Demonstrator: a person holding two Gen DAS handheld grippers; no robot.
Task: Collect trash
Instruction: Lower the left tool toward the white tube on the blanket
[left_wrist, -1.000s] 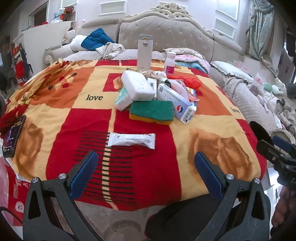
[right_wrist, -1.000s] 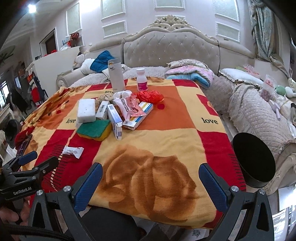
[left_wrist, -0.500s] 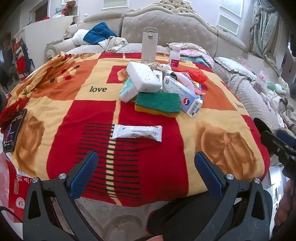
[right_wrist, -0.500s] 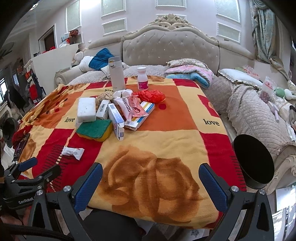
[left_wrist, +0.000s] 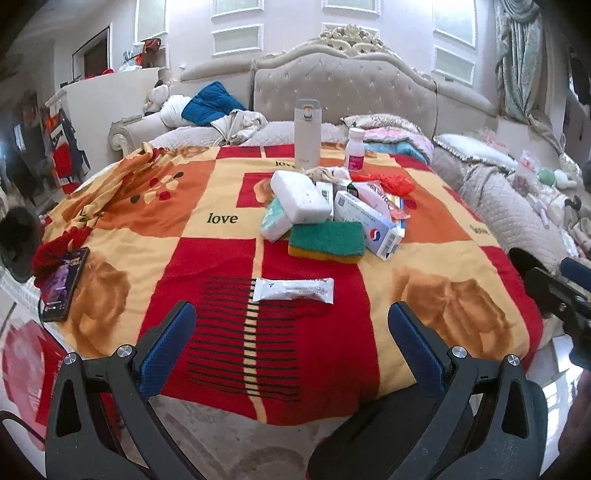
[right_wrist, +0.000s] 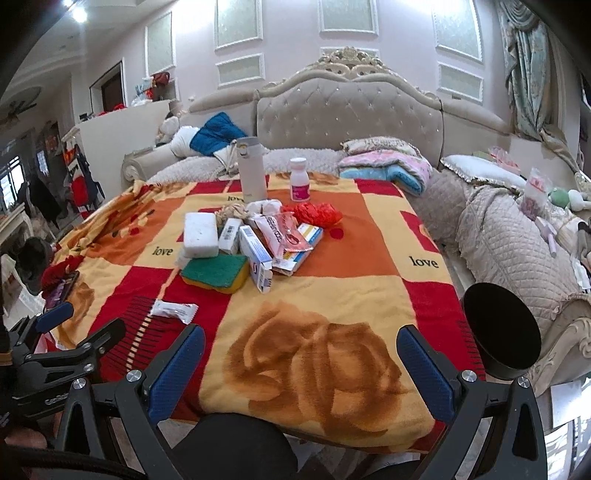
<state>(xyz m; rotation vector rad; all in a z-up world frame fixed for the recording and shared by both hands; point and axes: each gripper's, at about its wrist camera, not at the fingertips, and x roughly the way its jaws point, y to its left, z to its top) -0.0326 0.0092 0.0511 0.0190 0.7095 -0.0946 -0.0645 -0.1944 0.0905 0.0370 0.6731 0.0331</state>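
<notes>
A white snack wrapper (left_wrist: 293, 290) lies alone on the red and yellow blanket (left_wrist: 207, 258), just ahead of my open, empty left gripper (left_wrist: 291, 317). It also shows in the right wrist view (right_wrist: 173, 311). Farther back is a pile: a green sponge (left_wrist: 327, 240), a white block (left_wrist: 299, 196), small boxes (left_wrist: 373, 223), a pink packet (right_wrist: 275, 230) and red crumpled plastic (right_wrist: 317, 214). My right gripper (right_wrist: 303, 343) is open and empty over the blanket's near right part. The left gripper shows in the right wrist view (right_wrist: 70, 332).
A white flask (left_wrist: 307, 133) and a small pink-labelled bottle (left_wrist: 355, 149) stand at the blanket's far edge. A phone (left_wrist: 64, 282) lies at the left edge. A black round bin (right_wrist: 500, 332) stands off the right edge. A sofa with bedding (right_wrist: 517, 229) lies right.
Both grippers tilted up and edged toward the table, so the blanket and pile sit lower in view. Nothing on the blanket has moved.
</notes>
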